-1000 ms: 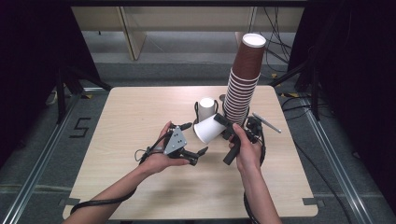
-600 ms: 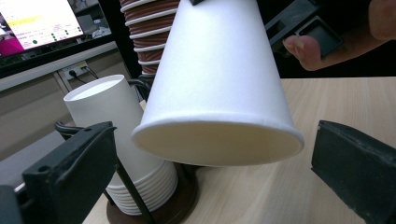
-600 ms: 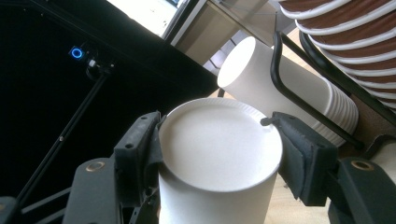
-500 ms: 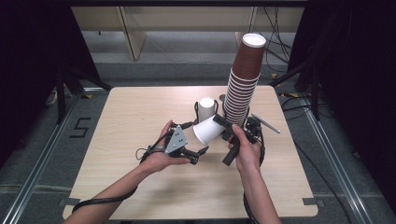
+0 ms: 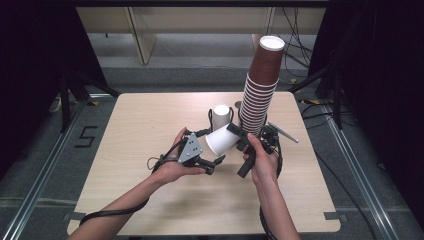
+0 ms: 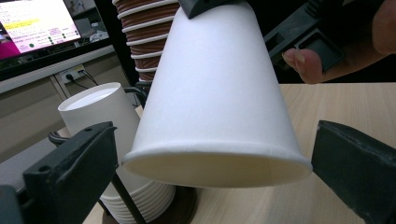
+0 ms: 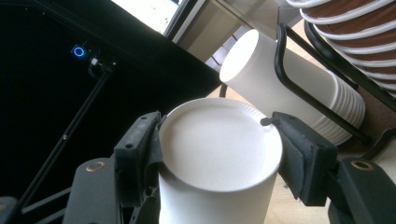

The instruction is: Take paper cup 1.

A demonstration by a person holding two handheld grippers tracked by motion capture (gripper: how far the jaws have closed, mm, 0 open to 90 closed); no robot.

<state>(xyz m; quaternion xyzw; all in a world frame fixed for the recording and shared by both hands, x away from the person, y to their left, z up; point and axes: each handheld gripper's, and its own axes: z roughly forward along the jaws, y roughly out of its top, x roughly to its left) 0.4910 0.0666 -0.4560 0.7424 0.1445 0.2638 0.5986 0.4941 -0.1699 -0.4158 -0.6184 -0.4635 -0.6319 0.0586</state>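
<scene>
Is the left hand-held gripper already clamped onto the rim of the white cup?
No, in the left gripper view its jaws stand apart on either side of the white cup, with visible gaps between each jaw and the cup's rim.

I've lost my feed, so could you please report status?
Right gripper shut on white cup. Left gripper open around its rim. Cup stacks close behind.

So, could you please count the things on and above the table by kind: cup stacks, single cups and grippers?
Brown cup stack: 1
White cup stack in a black wire holder: 1
Single white cup, held at its base end by the right gripper: 1
Grippers, counting the left gripper: 2
Total: 5
</scene>
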